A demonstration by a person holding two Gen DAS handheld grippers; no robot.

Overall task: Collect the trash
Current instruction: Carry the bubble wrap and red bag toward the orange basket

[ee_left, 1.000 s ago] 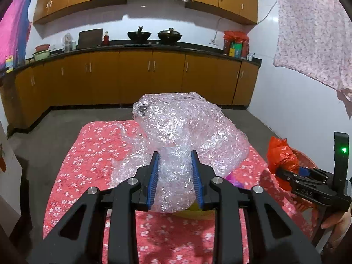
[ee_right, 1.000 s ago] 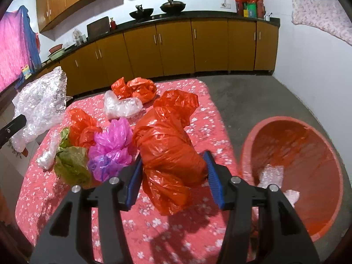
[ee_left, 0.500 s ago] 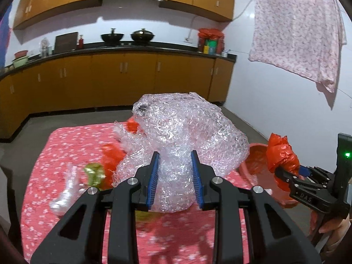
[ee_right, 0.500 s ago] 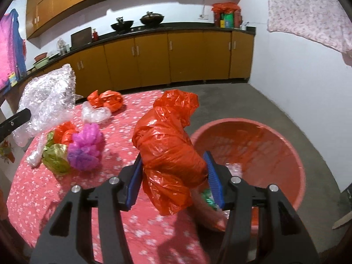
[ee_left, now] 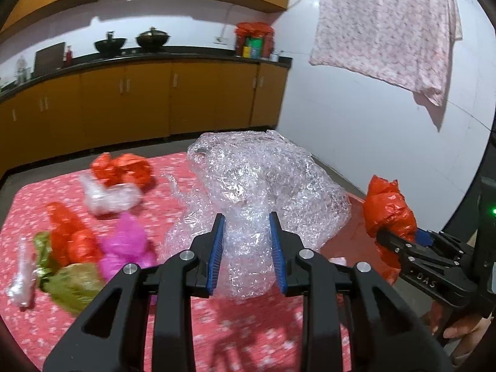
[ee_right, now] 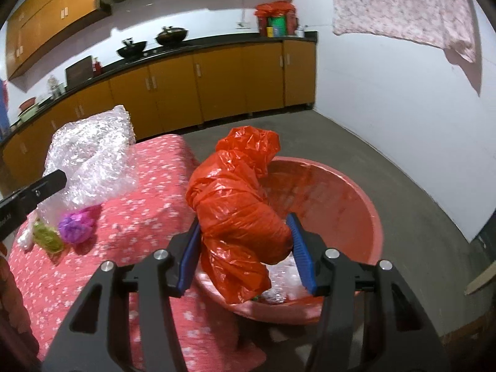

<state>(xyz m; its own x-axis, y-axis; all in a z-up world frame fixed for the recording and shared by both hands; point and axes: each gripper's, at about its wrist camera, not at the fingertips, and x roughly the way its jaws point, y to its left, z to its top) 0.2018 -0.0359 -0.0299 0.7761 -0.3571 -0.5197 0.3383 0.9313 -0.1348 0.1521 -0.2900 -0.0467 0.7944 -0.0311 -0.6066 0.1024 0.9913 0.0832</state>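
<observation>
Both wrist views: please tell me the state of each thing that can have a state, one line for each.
left gripper: shut on bubble wrap, held above the table.
bubble wrap: crumpled, lifted.
right gripper: shut on red bag, over the basin.
red bag: crumpled, held, not yet released.
red basin: on the floor, open, some trash inside.
pink bag: crumpled, lying on the table.
cabinet doors: closed.

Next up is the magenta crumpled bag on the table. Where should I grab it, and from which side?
Grip the magenta bag across its bunched upper body, coming down from above. It is a soft, rounded wad, so it should squash between the fingers. Red bags press against its left and the bubble wrap held in the left gripper hangs at its right, so side approaches look crowded.
</observation>
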